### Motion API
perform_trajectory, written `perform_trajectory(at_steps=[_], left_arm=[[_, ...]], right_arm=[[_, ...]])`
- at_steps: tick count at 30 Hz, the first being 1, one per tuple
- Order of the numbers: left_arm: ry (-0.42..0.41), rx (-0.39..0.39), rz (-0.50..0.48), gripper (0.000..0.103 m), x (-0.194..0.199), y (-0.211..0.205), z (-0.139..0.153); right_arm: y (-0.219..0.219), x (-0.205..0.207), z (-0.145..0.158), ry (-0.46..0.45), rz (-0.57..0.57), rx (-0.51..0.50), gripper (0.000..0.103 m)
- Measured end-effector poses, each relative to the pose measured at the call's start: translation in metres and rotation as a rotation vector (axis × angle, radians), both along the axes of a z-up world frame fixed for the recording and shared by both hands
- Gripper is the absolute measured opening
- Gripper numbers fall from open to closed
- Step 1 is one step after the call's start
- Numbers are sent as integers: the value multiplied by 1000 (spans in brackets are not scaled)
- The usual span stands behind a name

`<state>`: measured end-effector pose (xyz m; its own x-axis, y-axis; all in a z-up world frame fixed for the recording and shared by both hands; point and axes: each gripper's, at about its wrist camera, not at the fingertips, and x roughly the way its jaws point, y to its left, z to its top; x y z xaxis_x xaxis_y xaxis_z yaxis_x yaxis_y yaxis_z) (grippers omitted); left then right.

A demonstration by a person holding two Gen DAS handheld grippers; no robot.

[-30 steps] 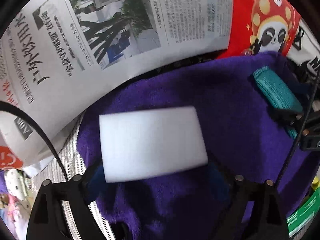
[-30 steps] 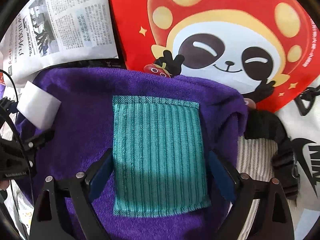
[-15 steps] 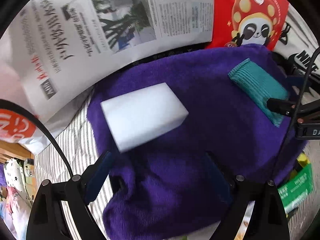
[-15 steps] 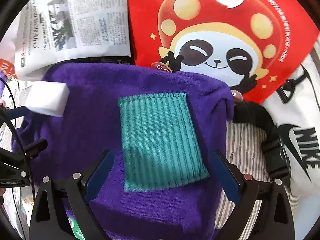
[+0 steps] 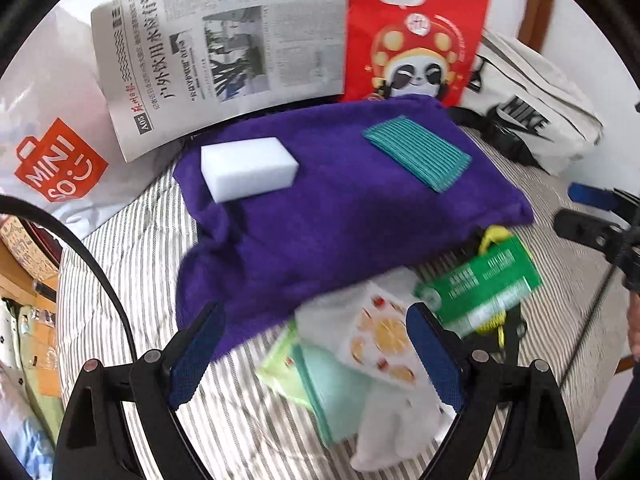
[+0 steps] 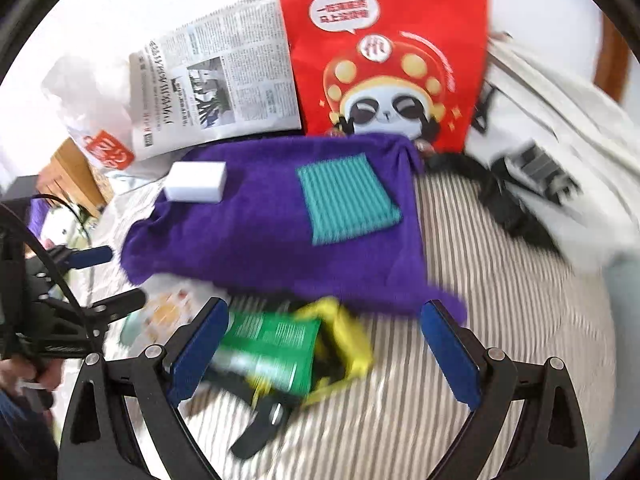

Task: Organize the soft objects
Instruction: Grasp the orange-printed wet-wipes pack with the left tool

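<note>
Our left gripper [image 5: 312, 354] and right gripper [image 6: 324, 350] are both wide open and empty, and the folded cloths [image 5: 360, 364] at the near edge of the purple towel [image 5: 340, 216] lie just ahead of the left one, which is nearer

White sponge [image 5: 249, 168], teal cloth [image 5: 416, 158], on purple towel [image 5: 340, 216]

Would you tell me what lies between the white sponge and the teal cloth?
Only bare purple towel lies between the white sponge and the teal cloth; both wrist views show it.
</note>
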<state>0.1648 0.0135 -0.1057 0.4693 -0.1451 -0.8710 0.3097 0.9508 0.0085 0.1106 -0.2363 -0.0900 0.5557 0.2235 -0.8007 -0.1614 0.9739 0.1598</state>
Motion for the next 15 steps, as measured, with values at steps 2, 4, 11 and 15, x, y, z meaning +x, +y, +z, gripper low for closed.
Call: perform_trajectory(at_steps=[2, 4, 11, 15], left_arm=[[-15, 12, -12, 92, -11, 0, 0], [-33, 27, -45, 92, -20, -5, -2], [-87, 149, -203, 92, -30, -39, -16], [-62, 245, -207, 83, -22, -49, -39]], right_arm=[[-7, -21, -3, 5, -20, 31, 96], [-13, -37, -8, 12, -41, 41, 96], [-26, -72, -25, 44, -88, 40, 96], [-33, -77, -36, 70, -103, 42, 96]])
